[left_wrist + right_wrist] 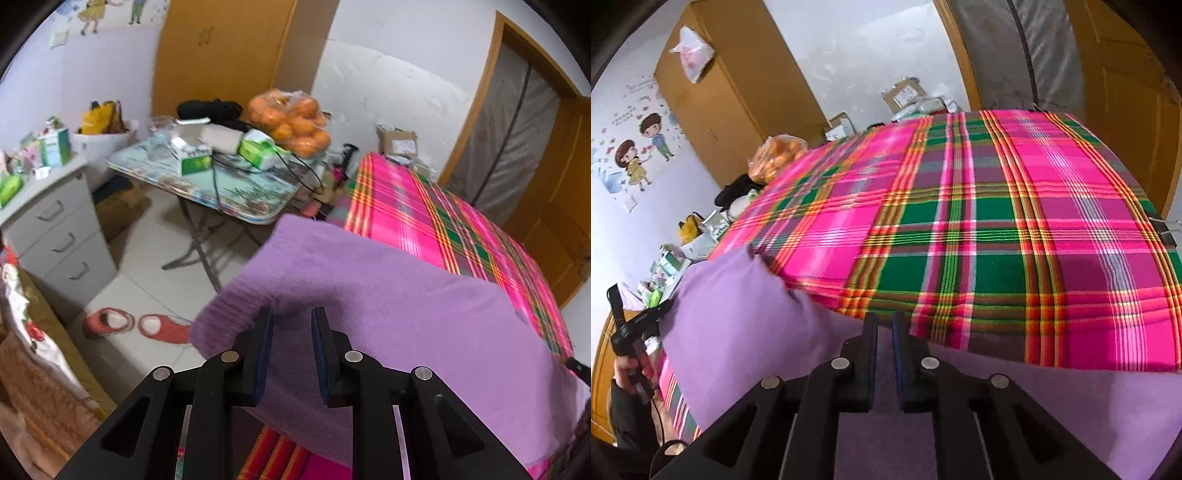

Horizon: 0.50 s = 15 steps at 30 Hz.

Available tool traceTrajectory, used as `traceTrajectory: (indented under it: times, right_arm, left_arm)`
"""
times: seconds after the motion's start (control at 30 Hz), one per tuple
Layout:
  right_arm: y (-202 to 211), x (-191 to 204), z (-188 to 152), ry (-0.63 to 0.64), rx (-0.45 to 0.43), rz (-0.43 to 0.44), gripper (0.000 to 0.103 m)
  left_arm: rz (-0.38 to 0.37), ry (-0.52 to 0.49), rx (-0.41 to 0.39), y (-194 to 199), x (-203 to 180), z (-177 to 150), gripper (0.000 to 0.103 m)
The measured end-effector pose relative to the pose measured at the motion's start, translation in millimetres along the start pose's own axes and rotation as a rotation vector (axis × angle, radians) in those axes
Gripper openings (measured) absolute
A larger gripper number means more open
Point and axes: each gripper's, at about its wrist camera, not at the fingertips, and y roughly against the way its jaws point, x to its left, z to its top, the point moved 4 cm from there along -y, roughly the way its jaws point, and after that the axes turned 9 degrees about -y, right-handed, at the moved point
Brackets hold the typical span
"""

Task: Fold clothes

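Mid-fold: the purple sweater (388, 295) is lifted above the plaid bed (997, 221); left gripper (291, 317) is slightly parted around its edge, right gripper (884, 321) nearly closed on it; next, lay it over evenly

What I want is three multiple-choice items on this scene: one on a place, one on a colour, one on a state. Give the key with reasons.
1. The bag of oranges sits
A. on the bed
B. on the folding table
C. on the floor

2. The garment being folded is
A. purple
B. green
C. white

3. The jaws of the right tongs are
A. spread wide
B. out of view
C. close together at the garment's edge

Key:
1 B: the bag of oranges rests at the far end of the folding table.
2 A: the purple sweater fills the foreground in both views.
3 C: the right tongs show only a narrow gap between the jaws.
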Motion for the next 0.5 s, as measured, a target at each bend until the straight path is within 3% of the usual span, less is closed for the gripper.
traceTrajectory:
  times: [0.23, 0.33, 0.5]
  right_arm:
    - [8, 2, -5, -0.003, -0.024, -0.007, 0.014]
    - [10, -11, 1, -0.053, -0.056, -0.044, 0.015]
    - [10, -24, 5, -0.076, -0.054, -0.056, 0.023]
  left_arm:
    - [-0.01, -0.058, -0.012, 1, -15, 6, 0.022]
    - [0.043, -0.014, 0.054, -11, -2, -1, 0.022]
    - [0.006, -0.037, 0.016, -5, -16, 6, 0.022]
